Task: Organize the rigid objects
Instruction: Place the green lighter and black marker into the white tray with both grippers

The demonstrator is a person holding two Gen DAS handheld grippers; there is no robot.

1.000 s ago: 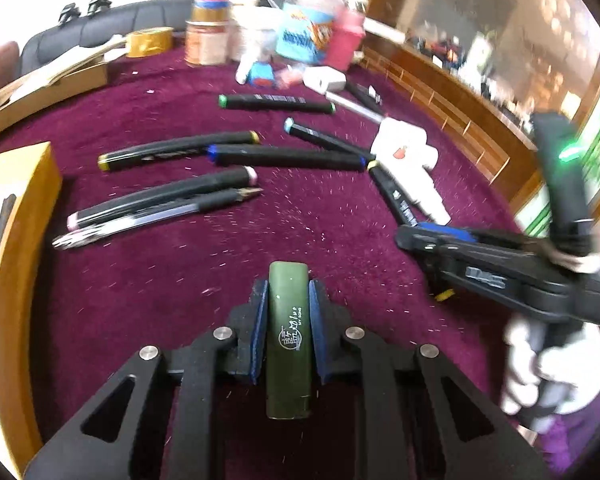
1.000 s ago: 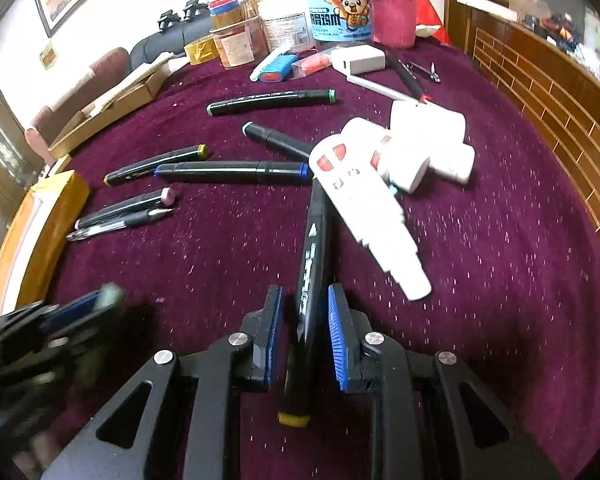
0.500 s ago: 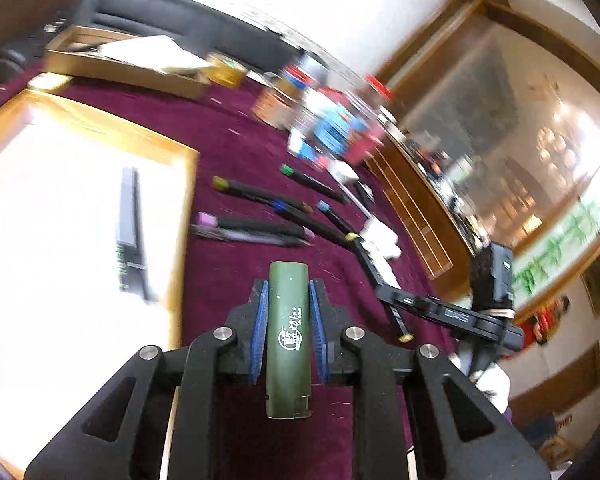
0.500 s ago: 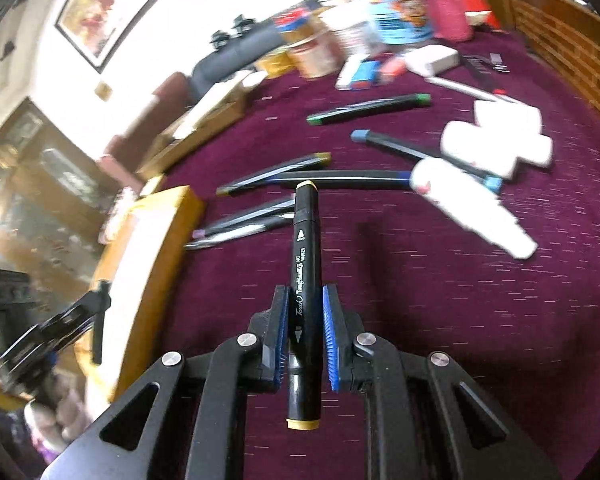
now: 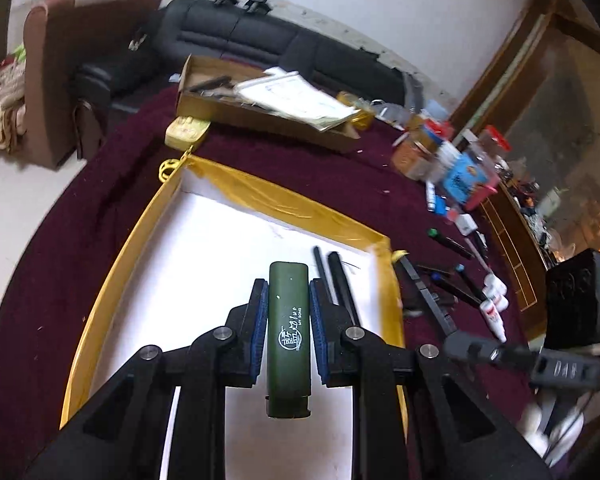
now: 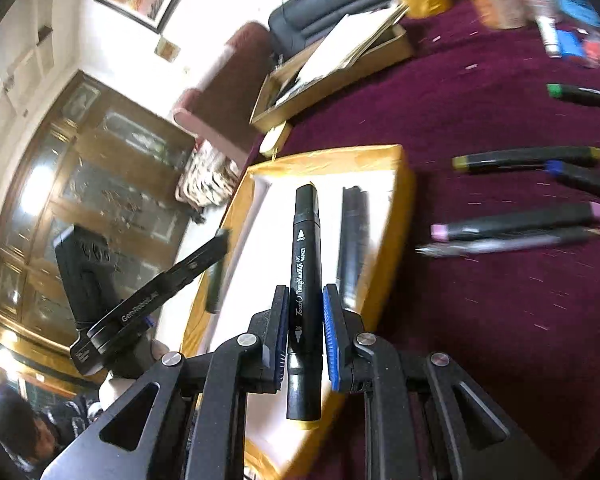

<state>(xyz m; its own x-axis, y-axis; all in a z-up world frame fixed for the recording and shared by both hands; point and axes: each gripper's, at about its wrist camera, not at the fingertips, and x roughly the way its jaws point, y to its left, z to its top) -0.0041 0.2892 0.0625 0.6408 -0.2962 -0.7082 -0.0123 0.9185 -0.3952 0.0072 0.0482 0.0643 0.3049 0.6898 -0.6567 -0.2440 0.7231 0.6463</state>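
Holding one item per claw, I have both poised over the gold-rimmed tray (image 5: 112, 280). My left claw (image 5: 288, 320) pinches a green case (image 5: 289, 332) across its flat sides, near mid-length; its shell looks like smooth, matte plastic, blunt-ended and rigid, so I judge it light but liable to slide through the blue pads if the grip loosens. My right claw (image 6: 306, 336) pinches a black marker (image 6: 305, 280) around its lower barrel, the yellow cap end toward the camera. The barrel appears hard, glossy and faceted, likely light and stiff; a hold nearer the middle would balance it better. Inside the tray, on its white, flat liner, lie dark pens (image 5: 336, 280) along the far side. More markers (image 6: 528, 158) rest well apart on the counter (image 6: 500, 320), whose maroon cloth looks napped and grippy, flecked with lint.
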